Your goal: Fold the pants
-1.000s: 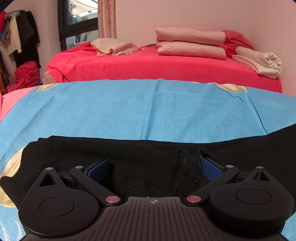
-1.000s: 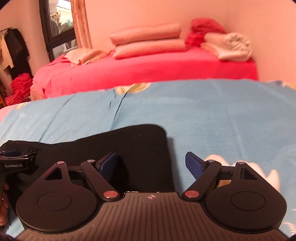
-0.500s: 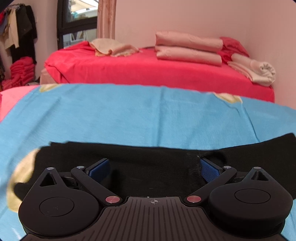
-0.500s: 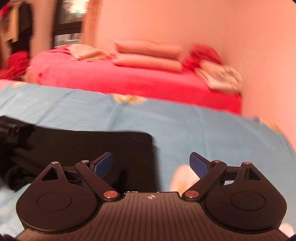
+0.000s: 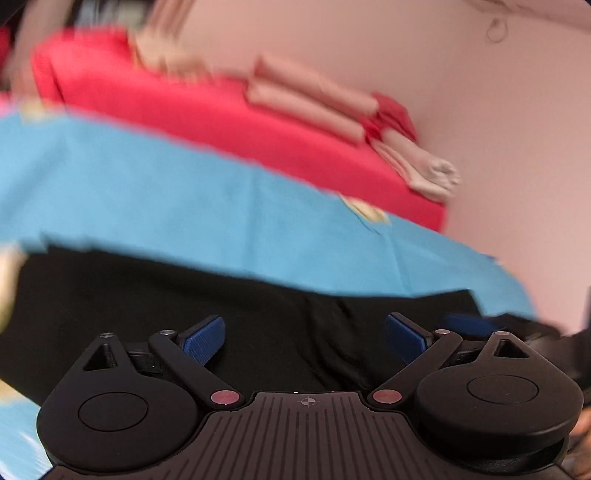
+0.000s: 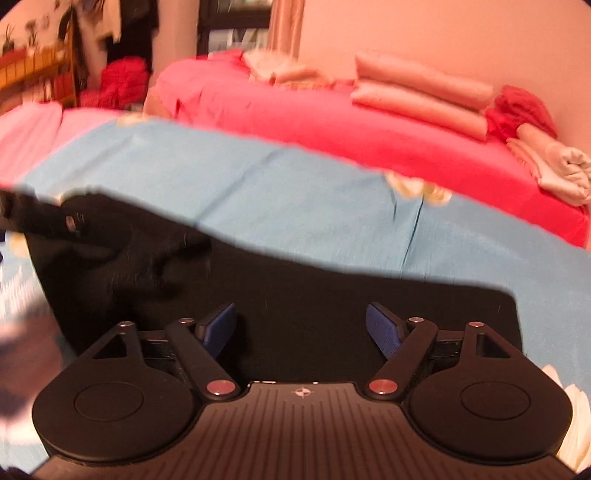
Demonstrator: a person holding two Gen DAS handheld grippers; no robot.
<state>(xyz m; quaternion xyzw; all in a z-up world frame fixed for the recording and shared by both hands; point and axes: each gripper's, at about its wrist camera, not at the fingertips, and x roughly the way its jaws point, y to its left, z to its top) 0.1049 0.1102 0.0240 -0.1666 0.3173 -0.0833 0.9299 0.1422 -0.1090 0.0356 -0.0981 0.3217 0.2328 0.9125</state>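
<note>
Black pants [image 5: 184, 295] lie flat in a long band across a blue bed sheet [image 5: 147, 192]. My left gripper [image 5: 306, 332] hovers over the cloth with its blue pads [image 5: 205, 334] wide apart, so it is open and grips nothing. In the right wrist view the pants [image 6: 295, 288] fill the lower middle, their right end squared off. My right gripper [image 6: 301, 325] is above that end, its jaws closing; only flat cloth shows behind the gap and the pads do not press on it. A blue pad of the other gripper [image 5: 469, 324] shows at the right of the left wrist view.
Behind the blue sheet stands a bed with a red cover [image 6: 351, 125], bearing folded pink bedding [image 6: 421, 92] and rolled pale towels [image 6: 554, 166]. A pink wall [image 5: 498, 129] closes the right side. Hanging clothes [image 6: 122, 26] and a dark window [image 6: 232, 22] are at the far left.
My right gripper has moved left, so both its fingers are now over the black cloth instead of one over the blue sheet. Both views have tilted. The left gripper has shifted along the pants.
</note>
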